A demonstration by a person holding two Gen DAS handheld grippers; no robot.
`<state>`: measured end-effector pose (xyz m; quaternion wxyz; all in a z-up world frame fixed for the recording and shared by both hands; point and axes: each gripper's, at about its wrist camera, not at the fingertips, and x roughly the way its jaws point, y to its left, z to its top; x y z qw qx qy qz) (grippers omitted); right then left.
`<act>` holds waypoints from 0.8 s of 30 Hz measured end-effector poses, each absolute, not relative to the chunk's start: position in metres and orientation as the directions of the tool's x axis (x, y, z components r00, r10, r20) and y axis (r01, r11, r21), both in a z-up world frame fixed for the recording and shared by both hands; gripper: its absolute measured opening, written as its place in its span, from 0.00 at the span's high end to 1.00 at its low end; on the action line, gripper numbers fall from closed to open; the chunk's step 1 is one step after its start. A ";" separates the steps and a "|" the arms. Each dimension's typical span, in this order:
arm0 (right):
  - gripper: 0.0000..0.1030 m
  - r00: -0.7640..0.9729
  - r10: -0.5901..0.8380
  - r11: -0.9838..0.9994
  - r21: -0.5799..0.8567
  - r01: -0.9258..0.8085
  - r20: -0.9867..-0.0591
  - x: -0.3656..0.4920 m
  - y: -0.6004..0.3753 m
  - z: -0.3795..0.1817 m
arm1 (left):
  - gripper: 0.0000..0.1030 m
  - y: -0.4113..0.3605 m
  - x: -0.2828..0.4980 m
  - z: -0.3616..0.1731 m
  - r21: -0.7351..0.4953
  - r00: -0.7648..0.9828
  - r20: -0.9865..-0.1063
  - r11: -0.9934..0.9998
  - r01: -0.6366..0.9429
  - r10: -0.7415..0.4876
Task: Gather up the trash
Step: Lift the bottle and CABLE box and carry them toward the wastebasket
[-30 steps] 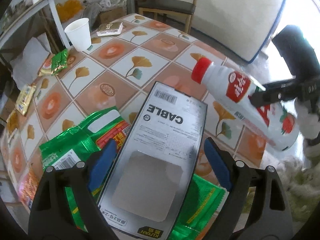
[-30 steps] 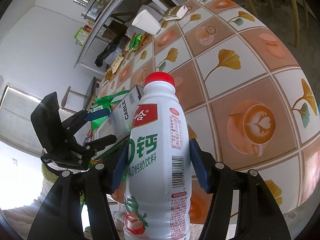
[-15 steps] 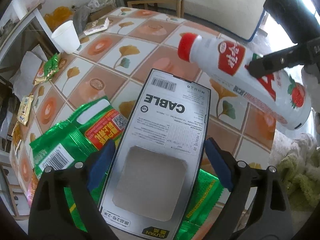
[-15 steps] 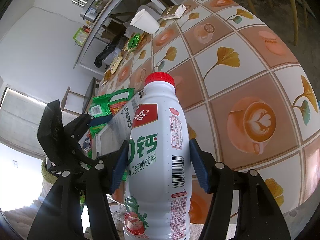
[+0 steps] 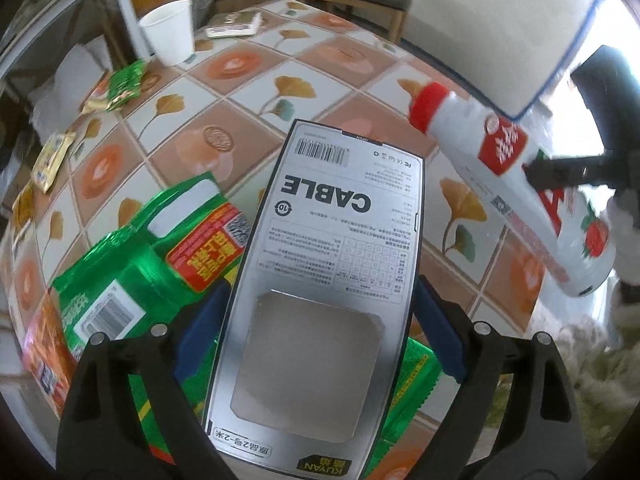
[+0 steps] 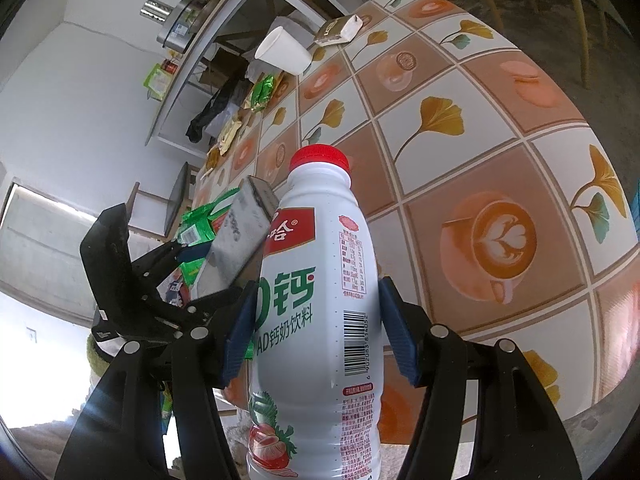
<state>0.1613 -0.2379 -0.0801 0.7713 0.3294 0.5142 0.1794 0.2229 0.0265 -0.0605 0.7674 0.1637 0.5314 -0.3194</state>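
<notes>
Two grips, as I read them: my left gripper [image 5: 320,316] pinches the cable box [image 5: 332,264] between its pads, angled steeply down above the green wrappers [image 5: 132,272] on the table [image 5: 360,76]. My right gripper [image 6: 316,336] clamps the milk bottle [image 6: 316,320] mid-body, tilted downward over the table edge.

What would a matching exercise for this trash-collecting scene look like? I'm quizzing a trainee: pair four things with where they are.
Things:
1. white plastic bottle with red cap
2. grey cardboard box printed CABLE
3. white paper cup
4. green foil snack bag

Places:
A. standing at the table's far edge
B. between the right gripper's pads
C. lying on the table beside the box
D. between the left gripper's pads

Pairs: 1-B, 2-D, 3-A, 4-C
</notes>
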 end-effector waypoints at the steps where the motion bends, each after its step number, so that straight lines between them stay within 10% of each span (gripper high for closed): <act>1: 0.43 0.408 0.616 0.718 0.694 0.063 -0.674 0.161 -0.239 -0.081 | 0.17 0.030 0.224 -0.056 -0.098 0.241 -0.914 0.755 0.648 -0.326; 24: 0.43 0.561 0.629 0.603 0.793 0.085 -0.538 0.135 -0.282 -0.059 | 0.17 0.045 0.213 0.038 -0.350 0.412 -0.729 0.815 0.461 -0.546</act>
